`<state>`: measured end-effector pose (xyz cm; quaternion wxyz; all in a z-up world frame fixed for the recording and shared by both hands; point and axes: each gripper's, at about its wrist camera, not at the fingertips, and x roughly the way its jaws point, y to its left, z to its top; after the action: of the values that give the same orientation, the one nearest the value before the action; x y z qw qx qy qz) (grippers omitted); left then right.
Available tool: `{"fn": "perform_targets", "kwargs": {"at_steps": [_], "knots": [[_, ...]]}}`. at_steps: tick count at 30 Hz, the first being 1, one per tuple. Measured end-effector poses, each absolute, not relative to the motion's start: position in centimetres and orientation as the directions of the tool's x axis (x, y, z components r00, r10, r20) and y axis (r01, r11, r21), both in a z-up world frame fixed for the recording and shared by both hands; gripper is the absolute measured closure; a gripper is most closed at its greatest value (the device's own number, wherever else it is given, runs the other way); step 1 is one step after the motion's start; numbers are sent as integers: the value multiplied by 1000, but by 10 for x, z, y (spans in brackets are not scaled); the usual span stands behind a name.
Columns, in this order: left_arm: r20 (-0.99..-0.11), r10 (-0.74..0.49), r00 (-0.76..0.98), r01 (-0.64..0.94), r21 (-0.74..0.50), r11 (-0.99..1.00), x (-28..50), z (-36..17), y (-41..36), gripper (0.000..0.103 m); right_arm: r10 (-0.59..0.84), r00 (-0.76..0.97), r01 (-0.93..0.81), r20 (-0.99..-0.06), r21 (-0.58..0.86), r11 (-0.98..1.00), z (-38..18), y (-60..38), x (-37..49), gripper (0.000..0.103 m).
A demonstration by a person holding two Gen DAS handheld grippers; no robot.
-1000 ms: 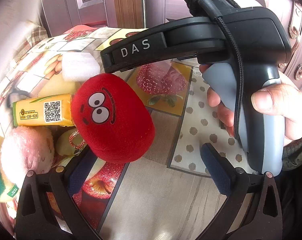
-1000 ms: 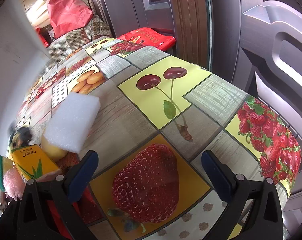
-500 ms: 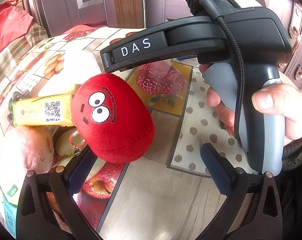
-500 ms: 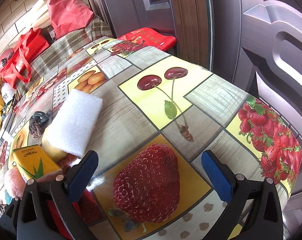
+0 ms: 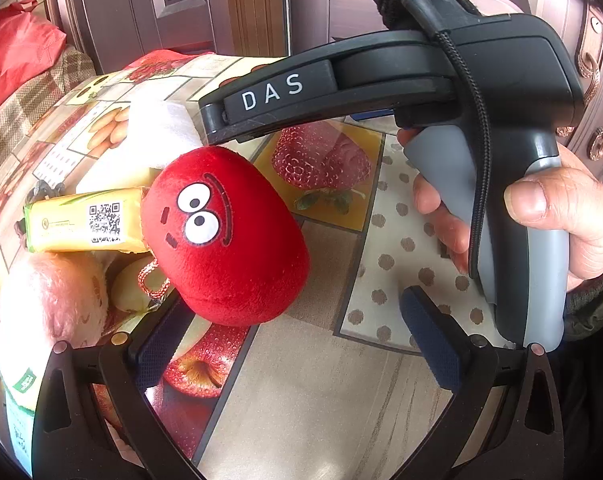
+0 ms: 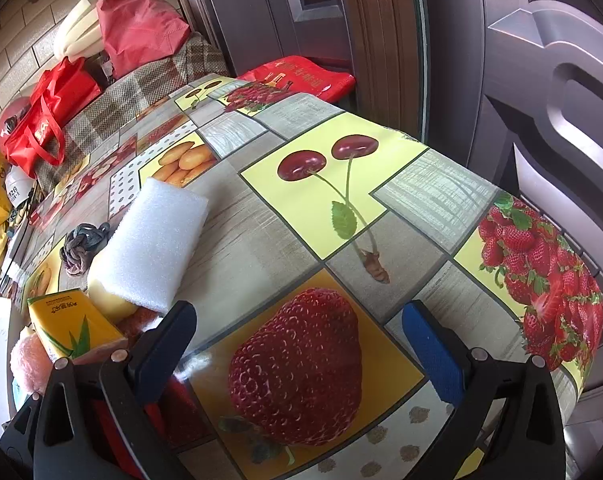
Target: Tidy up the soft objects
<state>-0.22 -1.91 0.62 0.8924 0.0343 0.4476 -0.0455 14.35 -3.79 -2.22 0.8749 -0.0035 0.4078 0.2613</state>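
A red plush toy with cartoon eyes lies on the fruit-print tablecloth, just ahead of my open left gripper, nearest its left finger. A white foam block lies further back; it also shows in the left wrist view. A pink plush sits at the left, also in the right wrist view. My right gripper is open and empty above a printed strawberry. Its body, held by a hand, fills the upper right of the left wrist view.
A yellow drink carton lies beside the red plush and shows in the right wrist view. A grey knotted cord lies left of the foam. Red bags sit beyond the table. A dark door stands close on the right.
A pale blurred shape that covered the left edge of both views a second ago has gone. Both grippers have stayed open and nearly still.
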Motion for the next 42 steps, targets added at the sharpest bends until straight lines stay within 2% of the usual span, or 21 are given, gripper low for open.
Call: {"fn": "perform_targets", "kwargs": {"at_steps": [42], "knots": [[-802, -51, 595, 112, 20, 993, -2, 6, -19, 1, 441, 532, -460, -722, 190, 867, -23, -37, 143, 0]]}}
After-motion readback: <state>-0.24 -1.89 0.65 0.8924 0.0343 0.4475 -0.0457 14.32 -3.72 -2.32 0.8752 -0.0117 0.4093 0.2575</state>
